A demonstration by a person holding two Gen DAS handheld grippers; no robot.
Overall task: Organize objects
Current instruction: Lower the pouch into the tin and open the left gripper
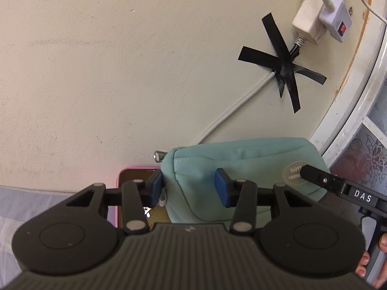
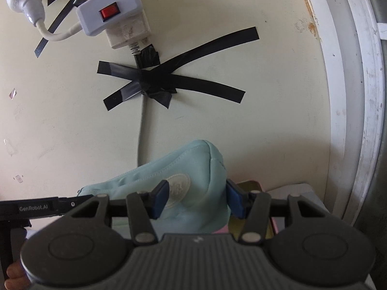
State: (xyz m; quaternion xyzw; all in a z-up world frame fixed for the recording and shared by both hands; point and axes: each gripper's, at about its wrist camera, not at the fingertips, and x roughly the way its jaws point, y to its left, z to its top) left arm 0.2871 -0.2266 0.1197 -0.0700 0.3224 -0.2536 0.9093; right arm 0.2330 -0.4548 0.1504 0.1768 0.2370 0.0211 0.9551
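A teal fabric pouch (image 1: 254, 169) with a round white badge hangs in front of a cream wall, held between both grippers. My left gripper (image 1: 189, 186) is shut on the pouch's left end, with a blue pad on each side of it. My right gripper (image 2: 197, 199) is shut on the other end of the pouch (image 2: 193, 164), its pads pressing in beside the badge. The right gripper's black finger (image 1: 314, 177) shows at the pouch's right side in the left wrist view. A silver zip ring (image 1: 158, 155) sticks out at the pouch's left tip.
Under the pouch lies a flat pink-edged object (image 1: 135, 172) with a dark gold face. On the wall are a white power strip (image 1: 312, 19), a black tape cross (image 1: 285, 65) and a white cable (image 1: 232, 111). A white window frame (image 1: 350, 101) runs along the right.
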